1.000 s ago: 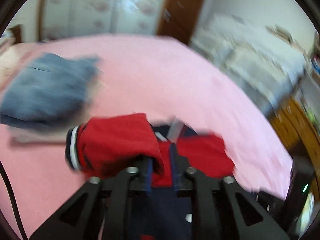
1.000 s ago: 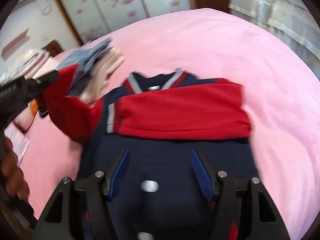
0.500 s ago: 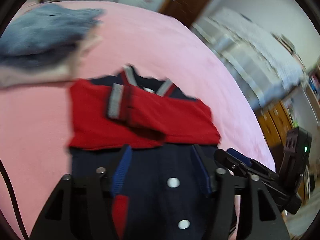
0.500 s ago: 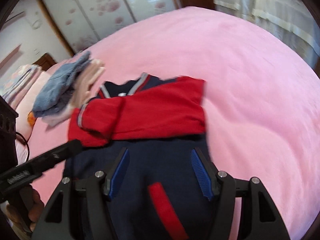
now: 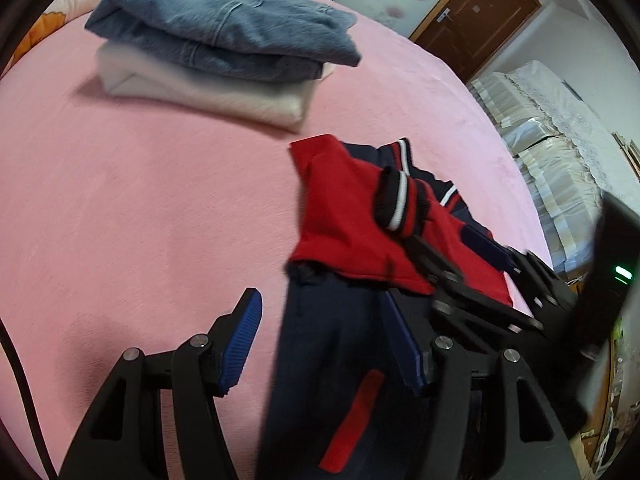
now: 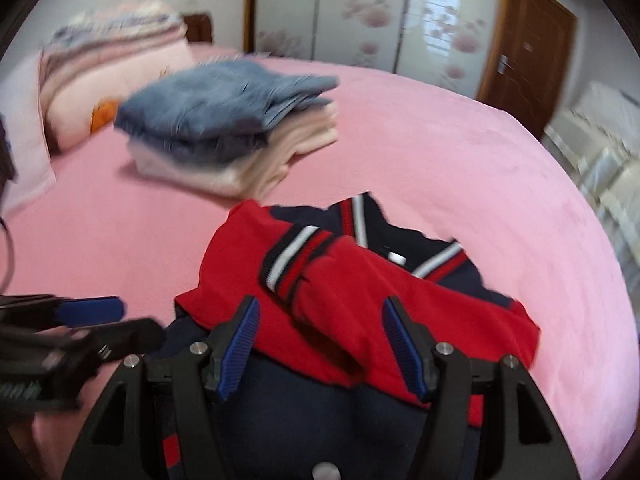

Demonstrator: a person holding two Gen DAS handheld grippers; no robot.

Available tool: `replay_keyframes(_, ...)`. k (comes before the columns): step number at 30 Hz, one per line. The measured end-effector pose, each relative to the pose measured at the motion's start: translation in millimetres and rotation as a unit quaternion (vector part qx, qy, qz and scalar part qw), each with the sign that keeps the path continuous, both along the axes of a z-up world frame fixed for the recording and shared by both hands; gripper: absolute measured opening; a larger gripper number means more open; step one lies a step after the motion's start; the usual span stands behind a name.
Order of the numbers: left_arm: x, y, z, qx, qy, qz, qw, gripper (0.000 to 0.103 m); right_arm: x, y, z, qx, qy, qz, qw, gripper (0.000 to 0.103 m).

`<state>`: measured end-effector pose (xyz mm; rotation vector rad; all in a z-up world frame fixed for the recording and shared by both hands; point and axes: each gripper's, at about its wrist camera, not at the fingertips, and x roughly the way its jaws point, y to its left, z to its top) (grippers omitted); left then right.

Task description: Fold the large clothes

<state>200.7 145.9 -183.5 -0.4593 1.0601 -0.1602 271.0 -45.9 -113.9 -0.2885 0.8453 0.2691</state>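
Note:
A navy and red jacket [image 5: 348, 240] lies on the pink bed [image 5: 140, 208], both red sleeves folded across its chest. It also shows in the right wrist view [image 6: 360, 300]. My left gripper [image 5: 324, 344] is open and empty, low over the jacket's left lower edge. My right gripper [image 6: 322, 348] is open and empty above the jacket's navy body, just below the folded sleeves. The right gripper shows in the left wrist view [image 5: 472, 264] over the sleeves. The left gripper shows at the left of the right wrist view [image 6: 80, 320].
A folded stack, blue denim [image 5: 224, 28] on a cream garment [image 5: 208, 92], lies at the far left of the bed; it also shows in the right wrist view [image 6: 224, 120]. Pillows [image 6: 104, 72] at the head. A wardrobe [image 6: 360, 12], a brown door [image 5: 476, 16] and a covered sofa [image 5: 552, 136] stand beyond.
My left gripper let go of the left sleeve, which now lies folded over the right sleeve. Both grippers have drawn back and lowered toward the jacket's lower body.

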Motion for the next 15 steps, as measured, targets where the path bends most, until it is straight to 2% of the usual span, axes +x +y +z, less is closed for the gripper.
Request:
replay_keyframes(3,0,7,-4,-0.005,0.003,0.005,1.0,0.061,16,16,-21,-0.042,0.023,0.006,0.999,0.063)
replay_keyframes(4,-1,8,-4,-0.006,0.002,0.006,1.0,0.061,19,20,-27,-0.057,0.028,0.004,0.998,0.05)
replay_keyframes(5,-2,9,-2,-0.006,0.001,0.006,1.0,0.061,22,22,-31,-0.073,0.03,0.0,0.997,0.028)
replay_keyframes(6,-2,9,-2,-0.005,0.0,0.006,1.0,0.061,25,20,-32,-0.08,0.032,-0.006,0.996,0.023)
replay_keyframes(7,-1,9,-1,-0.004,-0.001,0.005,1.0,0.061,27,16,-30,-0.071,0.033,-0.013,0.997,0.022)
replay_keyframes(9,0,6,-1,-0.005,-0.003,0.001,1.0,0.061,28,-7,-11,-0.007,0.027,-0.041,0.999,0.021)
replay_keyframes(10,1,4,-1,-0.005,-0.004,-0.003,1.0,0.061,26,-30,3,0.052,0.025,-0.067,0.996,0.022)
replay_keyframes(12,1,1,-2,-0.007,-0.005,-0.01,0.9999,0.061,21,-72,14,0.142,0.038,-0.115,0.982,0.023)
replay_keyframes(13,2,-1,-3,-0.007,-0.005,-0.014,0.9999,0.061,17,-94,13,0.174,0.053,-0.146,0.973,0.03)
replay_keyframes(14,3,-3,-4,-0.007,-0.003,-0.019,0.9998,0.061,13,-118,5,0.198,0.079,-0.174,0.961,0.049)
replay_keyframes(15,2,-4,-4,-0.007,-0.002,-0.023,0.9997,0.061,8,-135,-5,0.212,0.107,-0.187,0.953,0.055)
